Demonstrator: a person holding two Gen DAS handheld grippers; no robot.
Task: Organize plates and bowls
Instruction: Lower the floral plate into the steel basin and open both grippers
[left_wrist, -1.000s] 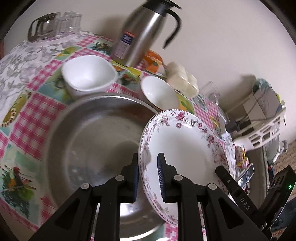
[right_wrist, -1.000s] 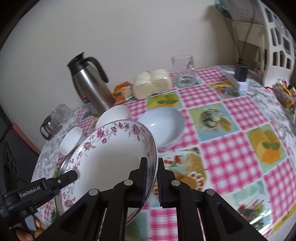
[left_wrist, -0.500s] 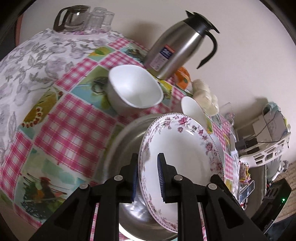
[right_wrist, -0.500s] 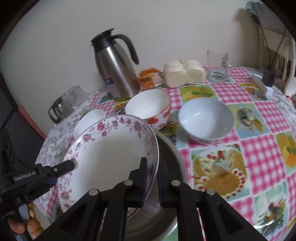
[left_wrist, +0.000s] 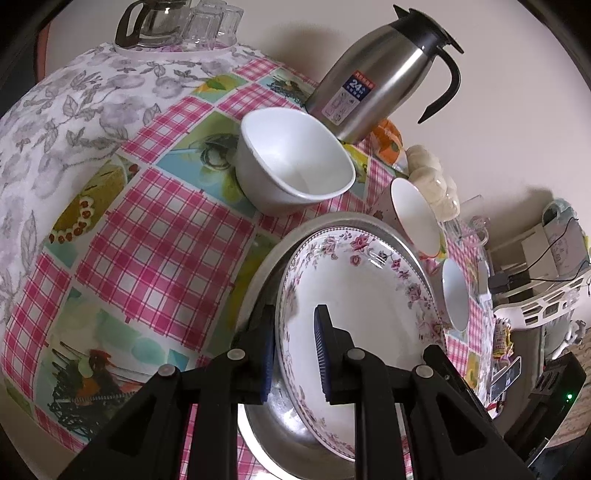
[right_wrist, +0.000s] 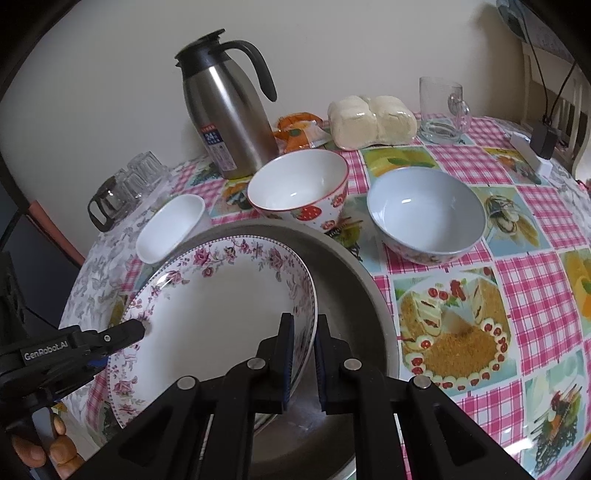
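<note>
Both hand-held grippers, left (left_wrist: 293, 349) and right (right_wrist: 303, 356), clamp the floral-rimmed white plate (right_wrist: 221, 306) over the round steel basin (right_wrist: 354, 295); three bowls wait at twelve o'clock on the desk (right_wrist: 535, 295).

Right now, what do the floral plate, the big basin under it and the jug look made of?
Floral plate: likely glazed ceramic or porcelain, glossy white with printed pink flowers. Basin: metal, probably stainless steel, dull grey brushed sheen. Jug: brushed stainless body, with lid and handle that look like black plastic.
</note>
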